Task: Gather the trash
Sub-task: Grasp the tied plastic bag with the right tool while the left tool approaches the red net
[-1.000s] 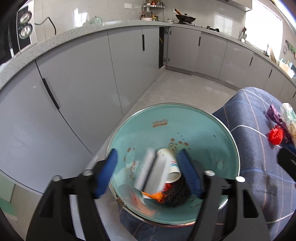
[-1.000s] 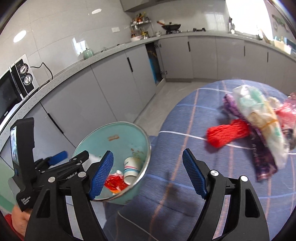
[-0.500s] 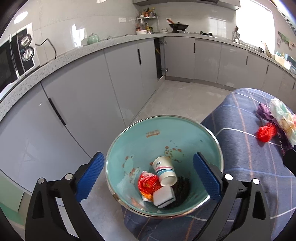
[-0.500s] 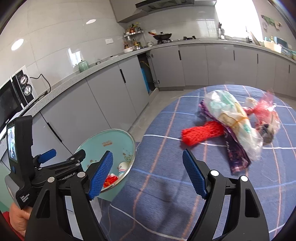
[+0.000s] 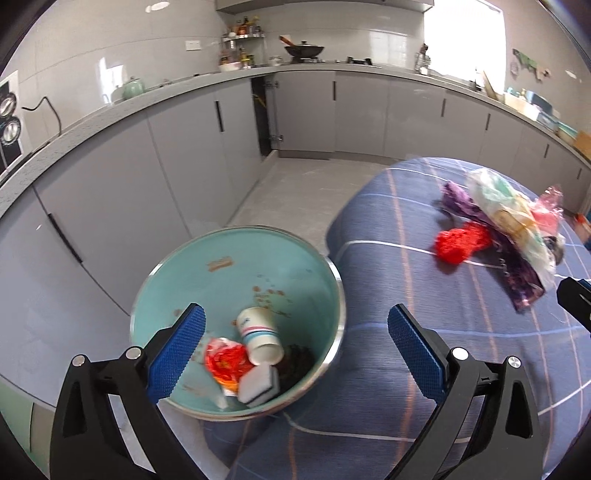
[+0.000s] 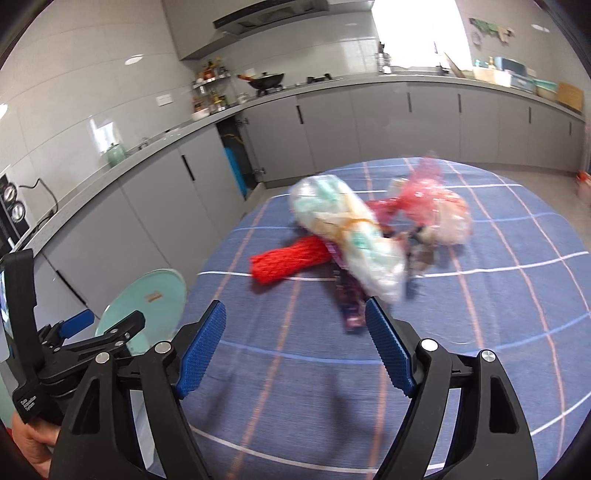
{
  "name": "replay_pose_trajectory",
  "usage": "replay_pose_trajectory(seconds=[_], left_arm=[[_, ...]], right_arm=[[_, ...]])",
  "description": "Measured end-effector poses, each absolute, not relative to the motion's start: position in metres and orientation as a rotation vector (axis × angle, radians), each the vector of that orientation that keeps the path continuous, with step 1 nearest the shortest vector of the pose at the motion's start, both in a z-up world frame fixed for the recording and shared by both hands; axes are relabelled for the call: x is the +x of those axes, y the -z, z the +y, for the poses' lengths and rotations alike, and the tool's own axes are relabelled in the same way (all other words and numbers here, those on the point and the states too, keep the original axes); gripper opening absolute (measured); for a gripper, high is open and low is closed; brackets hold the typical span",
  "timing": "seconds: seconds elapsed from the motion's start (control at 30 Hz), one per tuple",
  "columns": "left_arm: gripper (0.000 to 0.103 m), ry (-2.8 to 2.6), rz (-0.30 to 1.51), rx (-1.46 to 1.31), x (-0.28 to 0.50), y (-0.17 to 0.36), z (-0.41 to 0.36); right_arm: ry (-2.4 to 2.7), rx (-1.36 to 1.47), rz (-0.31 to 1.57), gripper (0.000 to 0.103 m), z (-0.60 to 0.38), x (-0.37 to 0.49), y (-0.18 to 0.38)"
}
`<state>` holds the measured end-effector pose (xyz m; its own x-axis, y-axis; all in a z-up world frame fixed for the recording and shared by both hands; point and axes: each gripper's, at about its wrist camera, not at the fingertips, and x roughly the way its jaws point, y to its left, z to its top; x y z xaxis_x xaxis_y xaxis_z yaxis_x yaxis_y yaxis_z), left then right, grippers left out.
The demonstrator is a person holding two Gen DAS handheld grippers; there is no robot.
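Both my claws, left claw (image 5: pixel 291 354) and right claw (image 6: pixel 293 345), gape empty; red net (image 6: pixel 288 260) lies on desk (image 6: pixel 480 332) against bag pile, looks soft, light, pinch its free end.

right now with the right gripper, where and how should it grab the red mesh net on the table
Probably grip the red mesh net at its free near-left end, coming down from above with the right gripper. That end lies bare on the tablecloth; the other end is tucked under the clear plastic bag. Jaws across its narrow width.

Grey kitchen cabinets (image 5: pixel 184 166) (bright window (image 5: pixel 463 35))
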<state>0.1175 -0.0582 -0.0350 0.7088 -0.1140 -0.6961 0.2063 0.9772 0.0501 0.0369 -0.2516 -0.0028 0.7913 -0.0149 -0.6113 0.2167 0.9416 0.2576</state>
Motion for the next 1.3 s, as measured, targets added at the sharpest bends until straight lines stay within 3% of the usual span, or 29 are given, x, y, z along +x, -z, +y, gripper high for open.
replay_pose_trajectory(seconds=[0.4,0.5,0.67,1.1,1.23,1.3], left_arm=[[0.097,0.291,0.761,0.151,0.114,0.035,-0.099],[0.096,0.306,0.751,0.157,0.118,0.032,-0.108],[0.088,0.344,0.753,0.176,0.132,0.032,-0.127],[0.087,0.477,0.764,0.223,0.177,0.043,-0.181],[0.087,0.502,0.764,0.242,0.183,0.049,-0.192],[0.087,0.513,0.771,0.250,0.188,0.052,-0.199]], right_arm=[[0.169,0.331,0.651,0.067,-0.284,0.028,0.004],[0.171,0.326,0.652,0.060,-0.294,0.033,0.001],[0.161,0.323,0.657,0.059,-0.305,0.051,-0.003],[0.100,0.291,0.795,0.059,-0.327,0.135,0.022],[0.072,0.291,0.828,0.039,-0.329,0.140,0.033],[0.063,0.311,0.821,0.035,-0.332,0.136,0.033]])
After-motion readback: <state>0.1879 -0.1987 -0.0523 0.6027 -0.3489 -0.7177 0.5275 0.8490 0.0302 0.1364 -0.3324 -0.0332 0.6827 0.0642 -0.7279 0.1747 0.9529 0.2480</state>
